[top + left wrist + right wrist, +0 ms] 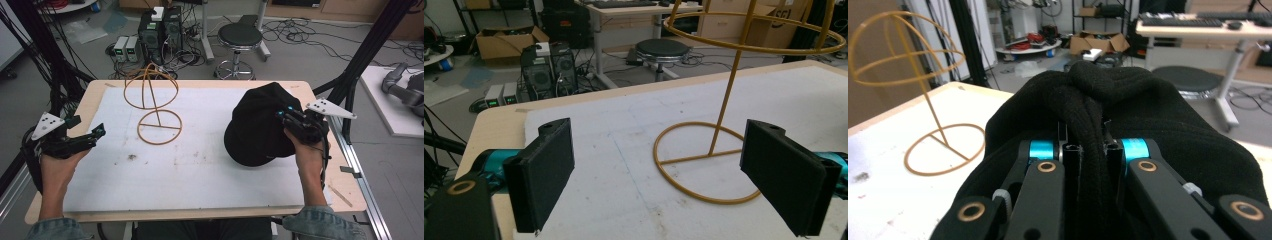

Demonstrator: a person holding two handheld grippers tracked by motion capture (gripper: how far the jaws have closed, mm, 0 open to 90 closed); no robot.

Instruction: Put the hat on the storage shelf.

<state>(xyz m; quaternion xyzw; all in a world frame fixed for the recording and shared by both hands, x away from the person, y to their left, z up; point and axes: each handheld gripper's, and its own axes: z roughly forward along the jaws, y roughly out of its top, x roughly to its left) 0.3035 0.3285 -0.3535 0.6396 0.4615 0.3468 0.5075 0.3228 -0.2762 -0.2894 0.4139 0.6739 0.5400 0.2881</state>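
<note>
Cables, computer towers point(160, 30) and a round black stool point(240, 36) occupy the floor beyond my wooden table point(200, 84), which carries a white mat point(200, 170) with a few dark smudges.

Right tongs point(283, 121): I hold them at the right side of the mat. The jaws are closed down on a raised fold of a black knit hat point(257, 125). In the right gripper view the pinched ridge of fabric point(1088, 130) runs straight up between the two jaws, with only the thickness of the cloth between them. The rest of the hat bulges ahead of the jaws and to both sides of them; whether its underside touches the mat, I cannot tell.

Left tongs point(99, 132): I hold them at the left edge of the mat, jaws spread wide, gripping nothing. In the left gripper view the two black pads point(546, 170) stand far apart with bare mat between them.

Yellow wire hat stand point(155, 100): it stands upright on the mat, ahead of the left tongs and to their right, apart from them. It lies well to the left of the right tongs and the hat. Its ring base point(704, 165) lies flat on the mat, with a thin stem rising to a dome-shaped wire top point(151, 85).
</note>
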